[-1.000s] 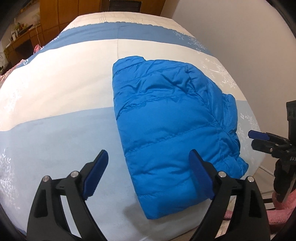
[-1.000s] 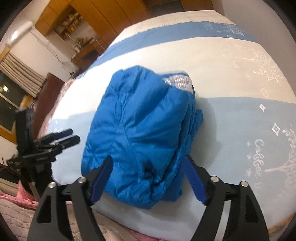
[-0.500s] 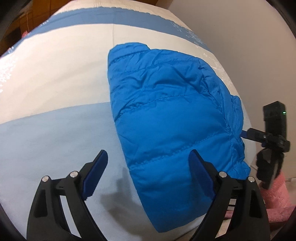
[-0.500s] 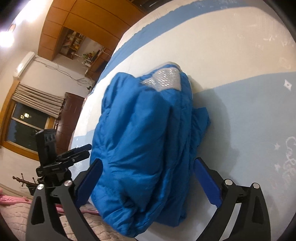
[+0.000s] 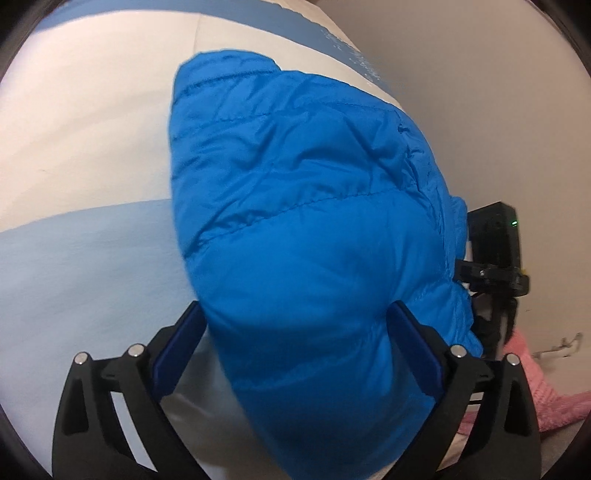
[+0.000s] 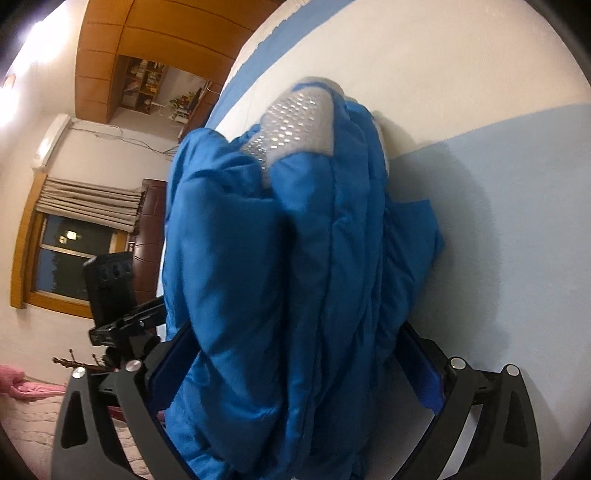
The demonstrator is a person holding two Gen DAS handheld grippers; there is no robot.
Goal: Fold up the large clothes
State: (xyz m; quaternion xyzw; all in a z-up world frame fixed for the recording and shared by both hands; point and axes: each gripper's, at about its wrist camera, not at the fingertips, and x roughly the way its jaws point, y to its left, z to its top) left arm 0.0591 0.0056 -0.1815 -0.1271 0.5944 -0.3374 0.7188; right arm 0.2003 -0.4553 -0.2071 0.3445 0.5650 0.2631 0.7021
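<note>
1. Jacket point(image 5: 306, 258) of bright blue, quilted and puffy, lies folded in a thick bundle on the bed point(image 5: 85, 155), near the edge closest to the cameras.
2. Bed cover has wide bands of white and light blue; the bundle lies across the border between them.
3. Left tongs point(image 5: 295, 365) are spread wide, and the near end of the jacket bulges between the two blue pads. The fabric fills the gap, but the pads are not pressed together, so the tongs are released.
4. Right tongs point(image 6: 295, 373) are also spread wide. The stacked folds of the jacket point(image 6: 295, 277) stand between the fingers on this side, and the fingers are not clenched on them.
5. Grey lining point(image 6: 299, 122) with shiny dots shows at the far end of the bundle in the right wrist view.
6. Each camera sees the other tool at the side of the jacket: the right one point(image 5: 491, 273) at the right edge, the left one point(image 6: 125, 317) at the left edge.
7. Pink fabric point(image 5: 546, 398) lies below the bed edge.
8. Window point(image 6: 62, 258) with a wooden frame and a wooden wardrobe point(image 6: 159, 33) are in the background.
</note>
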